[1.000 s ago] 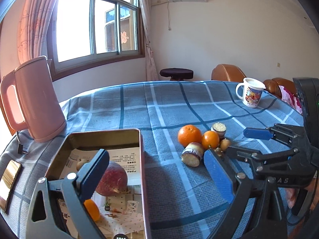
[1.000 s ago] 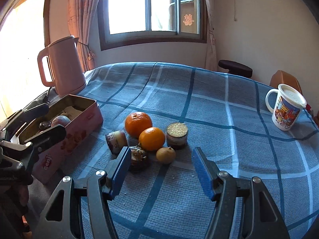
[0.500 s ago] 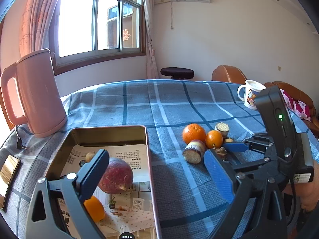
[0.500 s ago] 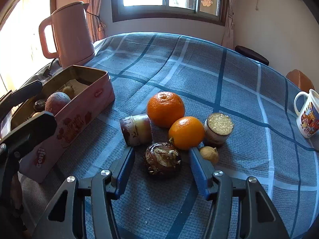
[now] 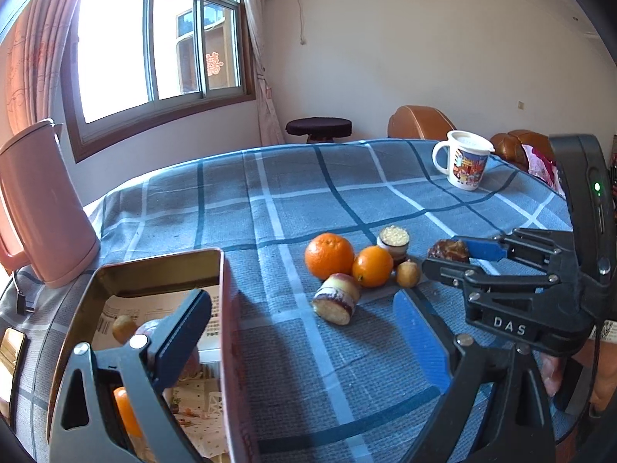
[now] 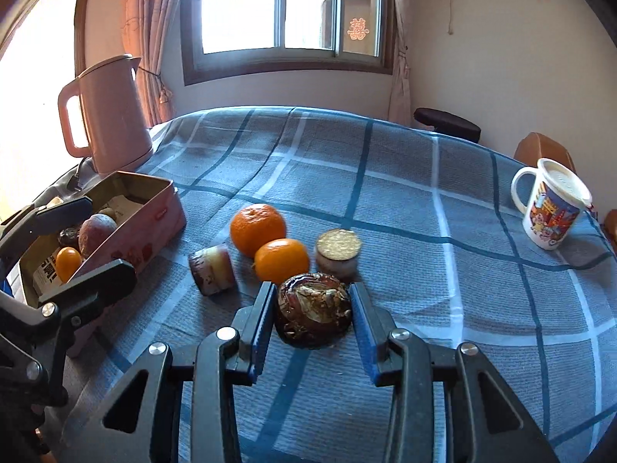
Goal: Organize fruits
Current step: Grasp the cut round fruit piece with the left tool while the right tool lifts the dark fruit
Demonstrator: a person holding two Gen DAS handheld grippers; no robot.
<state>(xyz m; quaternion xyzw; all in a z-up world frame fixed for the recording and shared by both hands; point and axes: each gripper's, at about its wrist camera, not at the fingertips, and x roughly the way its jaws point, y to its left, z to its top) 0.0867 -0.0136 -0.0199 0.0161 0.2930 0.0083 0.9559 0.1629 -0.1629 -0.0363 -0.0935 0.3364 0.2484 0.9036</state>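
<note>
Several fruits already lie in the pink tin (image 6: 162,208) at the table's left edge: a reddish round one, a small orange one and a darker piece. Left on the blue checked cloth (image 6: 424,200) are two oranges (image 6: 257,228), a cut purple-skinned piece (image 6: 211,268), a corn-topped piece and a small brown fruit. The right gripper (image 6: 312,314) is closing around the dark wrinkled fruit (image 6: 313,308), its pads at its sides. The left gripper (image 5: 304,328) hangs wide open, empty, over the tin's near edge.

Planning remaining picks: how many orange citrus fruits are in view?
3: large orange and smaller orange on the cloth, tiny one in the tin. More may be hidden there.
</note>
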